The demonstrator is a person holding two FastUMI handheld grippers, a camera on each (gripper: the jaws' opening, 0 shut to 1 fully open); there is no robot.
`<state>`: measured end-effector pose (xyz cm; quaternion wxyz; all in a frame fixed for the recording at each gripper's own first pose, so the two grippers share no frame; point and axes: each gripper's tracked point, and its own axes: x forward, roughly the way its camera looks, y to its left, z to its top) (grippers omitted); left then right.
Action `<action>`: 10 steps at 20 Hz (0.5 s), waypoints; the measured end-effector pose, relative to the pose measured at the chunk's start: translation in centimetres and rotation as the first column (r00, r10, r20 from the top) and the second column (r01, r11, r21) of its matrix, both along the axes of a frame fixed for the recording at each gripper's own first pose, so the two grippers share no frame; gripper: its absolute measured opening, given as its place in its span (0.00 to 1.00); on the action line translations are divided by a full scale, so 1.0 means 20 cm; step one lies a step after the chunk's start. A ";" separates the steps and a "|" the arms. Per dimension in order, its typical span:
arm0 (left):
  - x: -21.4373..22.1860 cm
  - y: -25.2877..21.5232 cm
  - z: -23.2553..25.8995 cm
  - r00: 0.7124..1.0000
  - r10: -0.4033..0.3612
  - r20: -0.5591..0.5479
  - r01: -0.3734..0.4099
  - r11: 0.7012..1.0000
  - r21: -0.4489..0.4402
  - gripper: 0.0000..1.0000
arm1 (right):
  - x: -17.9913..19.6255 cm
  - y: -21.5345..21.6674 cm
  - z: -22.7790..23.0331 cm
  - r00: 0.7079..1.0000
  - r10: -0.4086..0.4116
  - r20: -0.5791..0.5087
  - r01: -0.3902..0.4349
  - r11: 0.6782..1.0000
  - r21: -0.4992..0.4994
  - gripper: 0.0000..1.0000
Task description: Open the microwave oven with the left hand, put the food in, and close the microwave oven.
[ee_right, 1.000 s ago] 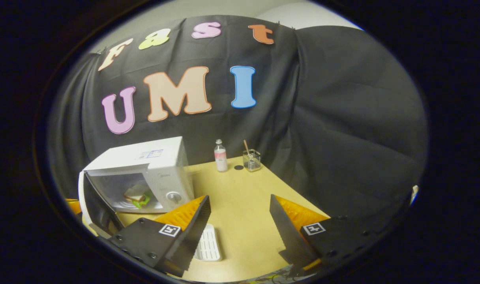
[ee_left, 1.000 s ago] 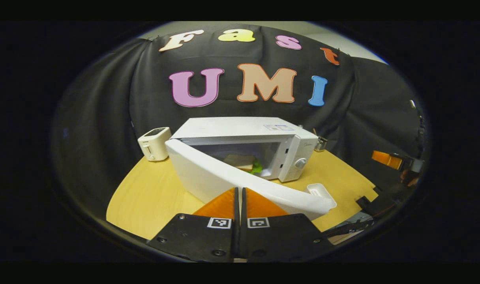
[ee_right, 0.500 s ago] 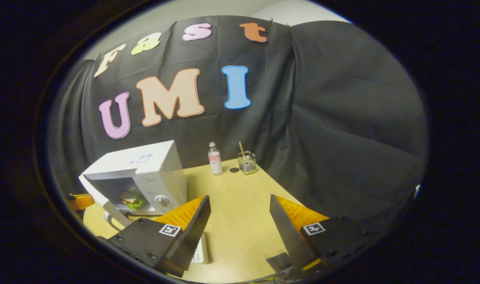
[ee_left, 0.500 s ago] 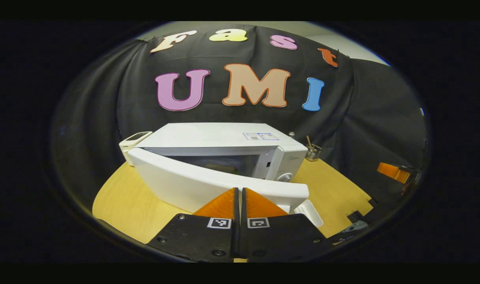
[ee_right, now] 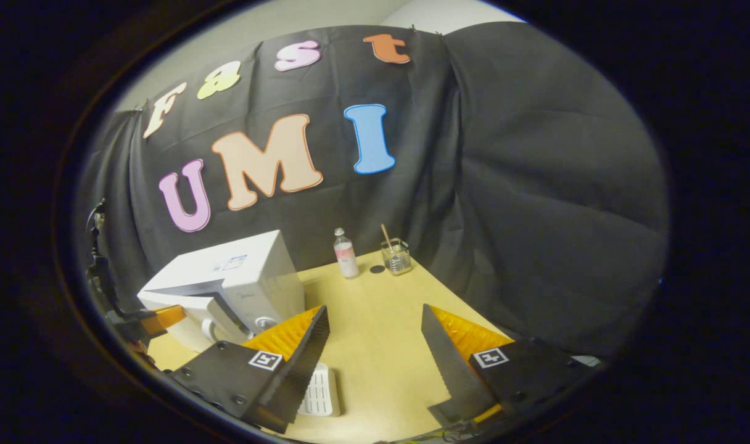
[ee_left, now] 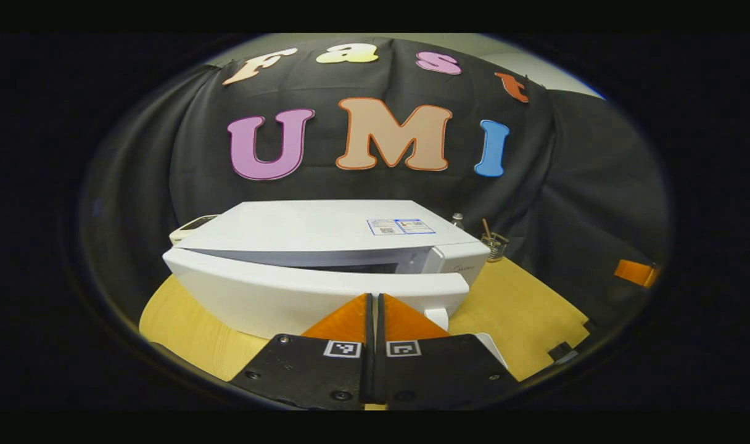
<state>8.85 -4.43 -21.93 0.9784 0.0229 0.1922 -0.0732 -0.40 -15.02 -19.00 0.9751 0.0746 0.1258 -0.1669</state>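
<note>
Left gripper view: the left gripper [ee_left: 375, 302], jaws together, presses against the microwave oven's door [ee_left: 313, 296], which stands nearly closed (a narrow gap remains). The microwave oven [ee_left: 325, 225] sits on the desk [ee_left: 535, 308].

Right gripper view: the right gripper [ee_right: 375, 320] hovers above the desk, jaws apart and empty, beside a white tray [ee_right: 319, 391].

Pretty dim booth, light coming from overhead — the table [ee_right: 375, 333] and microwave [ee_left: 325, 225] top are brightest. Heavy fisheye bending at the edges, corners go dark, focus slightly soft.
</note>
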 end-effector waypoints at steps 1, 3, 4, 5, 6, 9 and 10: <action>0.02 -0.01 -0.01 1.000 0.003 -0.001 -0.003 1.000 -0.006 0.03 | 0.01 0.01 0.00 1.000 0.008 -0.001 -0.008 1.000 -0.005 0.96; 0.05 -0.03 -0.03 1.000 0.008 -0.005 -0.008 1.000 -0.010 0.01 | 0.02 0.04 0.01 1.000 0.026 -0.003 -0.026 1.000 -0.011 0.96; 0.07 -0.03 -0.03 1.000 0.012 -0.005 -0.012 1.000 -0.003 0.01 | 0.03 0.06 0.01 0.999 0.034 -0.006 -0.034 0.999 -0.012 0.96; 0.09 -0.03 -0.03 1.000 0.020 0.001 -0.020 1.000 -0.001 0.03 | 0.03 0.07 0.01 0.999 0.040 -0.005 -0.040 0.999 -0.012 0.96; 0.11 -0.03 -0.02 1.000 0.027 0.005 -0.027 1.000 -0.005 0.03 | 0.04 0.08 0.01 0.999 0.046 -0.005 -0.046 0.999 -0.010 0.96; 0.15 -0.03 -0.03 0.999 0.044 0.004 -0.044 0.999 -0.028 0.00 | 0.06 0.09 -0.01 0.998 0.062 -0.015 -0.062 0.998 -0.022 0.96; 0.15 -0.03 -0.03 0.999 0.047 -0.001 -0.047 0.998 -0.037 0.01 | 0.06 0.08 -0.02 0.998 0.064 -0.025 -0.065 0.997 -0.030 0.96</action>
